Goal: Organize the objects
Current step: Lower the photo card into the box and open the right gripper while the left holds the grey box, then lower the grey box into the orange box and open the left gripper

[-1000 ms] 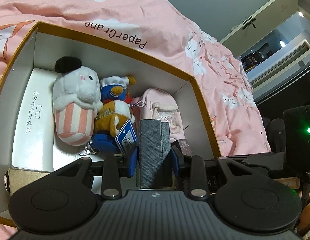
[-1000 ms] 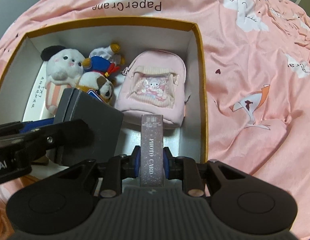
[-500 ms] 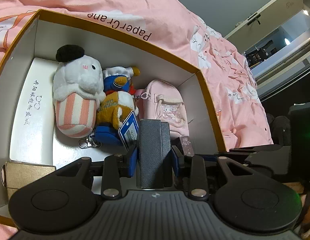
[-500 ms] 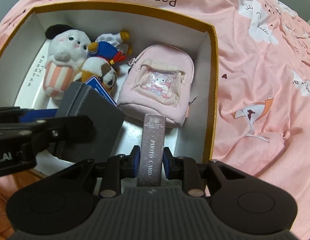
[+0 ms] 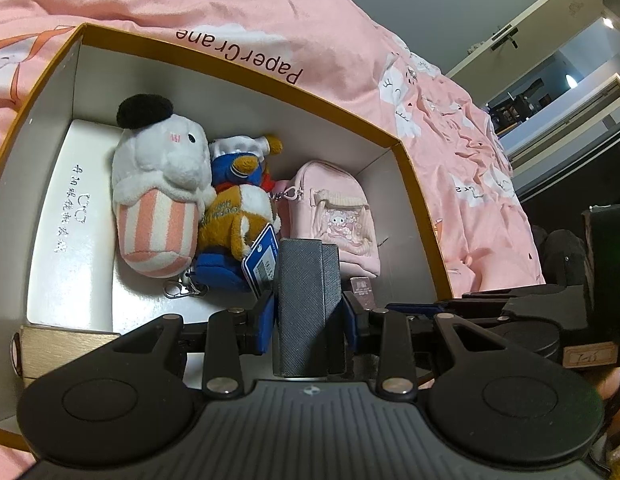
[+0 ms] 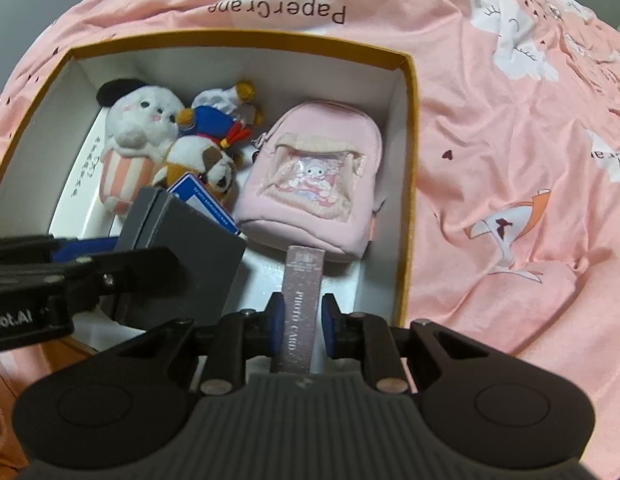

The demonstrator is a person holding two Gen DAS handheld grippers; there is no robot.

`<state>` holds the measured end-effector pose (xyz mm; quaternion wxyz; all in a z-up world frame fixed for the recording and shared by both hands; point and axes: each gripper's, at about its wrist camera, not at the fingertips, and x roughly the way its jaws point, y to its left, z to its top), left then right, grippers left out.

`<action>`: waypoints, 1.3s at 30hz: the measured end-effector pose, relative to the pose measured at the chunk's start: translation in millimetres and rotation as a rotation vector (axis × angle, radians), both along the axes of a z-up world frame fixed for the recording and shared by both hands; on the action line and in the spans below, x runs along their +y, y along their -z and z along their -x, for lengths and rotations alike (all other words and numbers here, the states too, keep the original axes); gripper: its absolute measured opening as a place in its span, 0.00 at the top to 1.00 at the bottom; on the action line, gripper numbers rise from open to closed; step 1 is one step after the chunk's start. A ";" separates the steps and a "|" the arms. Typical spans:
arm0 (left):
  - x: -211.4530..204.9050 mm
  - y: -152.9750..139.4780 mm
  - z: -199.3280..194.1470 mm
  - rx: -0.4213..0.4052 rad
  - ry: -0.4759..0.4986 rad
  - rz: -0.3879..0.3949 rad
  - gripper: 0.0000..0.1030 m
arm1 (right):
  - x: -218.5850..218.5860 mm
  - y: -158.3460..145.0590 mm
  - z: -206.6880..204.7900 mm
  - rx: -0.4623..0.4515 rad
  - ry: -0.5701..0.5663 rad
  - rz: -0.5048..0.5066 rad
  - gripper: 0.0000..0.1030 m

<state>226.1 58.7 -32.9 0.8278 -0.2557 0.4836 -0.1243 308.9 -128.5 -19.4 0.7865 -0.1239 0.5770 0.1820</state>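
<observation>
A: From the left camera, the left tongs (image 5: 308,312) are squeezing a dark grey textured case (image 5: 308,304) over the open white box with the orange rim (image 5: 246,62) on the pink bed cover (image 5: 270,4). It is tall, so it could be tipping onto the striped plush toy (image 5: 160,200).

B: From the right camera, the right tongs (image 6: 301,322) are closing in tight on a thin sparkly pink photo card pack (image 6: 300,308). It is hanging just before the pink mini backpack (image 6: 313,180) and could be slipping crooked.
</observation>
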 end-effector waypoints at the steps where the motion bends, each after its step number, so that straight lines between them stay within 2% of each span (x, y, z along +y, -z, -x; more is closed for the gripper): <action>1: 0.3 -0.1 0.3 -0.002 0.004 -0.003 0.62 | 1.5 0.7 1.0 -0.001 -0.005 0.004 0.81; 6: -1.4 -3.3 1.9 -0.019 0.031 -0.031 0.62 | 9.0 -3.2 7.9 -0.031 -0.089 -0.007 0.81; 11: -0.8 -4.6 4.7 -0.029 0.041 -0.041 0.62 | 14.0 -3.1 7.6 -0.098 -0.165 0.122 0.79; 13: 0.2 -4.3 4.3 -0.027 0.040 -0.036 0.62 | 14.5 -1.5 5.6 -0.084 -0.190 0.132 0.69; 18: 3.6 -4.2 5.2 -0.027 0.041 -0.031 0.62 | 19.5 5.1 0.2 -0.054 -0.190 0.140 0.68; 20: 4.7 -4.1 5.4 -0.028 0.037 -0.045 0.64 | 19.5 6.8 -1.8 -0.028 -0.172 0.121 0.73; 23: 8.4 -4.2 6.1 -0.030 0.031 -0.062 0.64 | 19.3 3.5 -3.6 -0.016 -0.146 0.090 0.74; 26: 11.9 -3.3 5.9 -0.027 0.032 -0.054 0.64 | 17.3 -0.4 -6.6 0.033 -0.111 0.014 0.74; 30: 11.7 -4.9 8.6 -0.034 0.037 -0.071 0.64 | 17.9 6.9 -12.3 0.102 -0.077 -0.037 0.88; 34: 12.8 -8.9 14.6 -0.043 0.051 -0.094 0.64 | 24.6 16.2 -11.4 0.127 -0.067 -0.044 0.88; 39: 14.7 -21.4 22.1 -0.085 0.053 -0.144 0.64 | 30.8 14.8 -9.7 0.149 -0.079 -0.129 0.88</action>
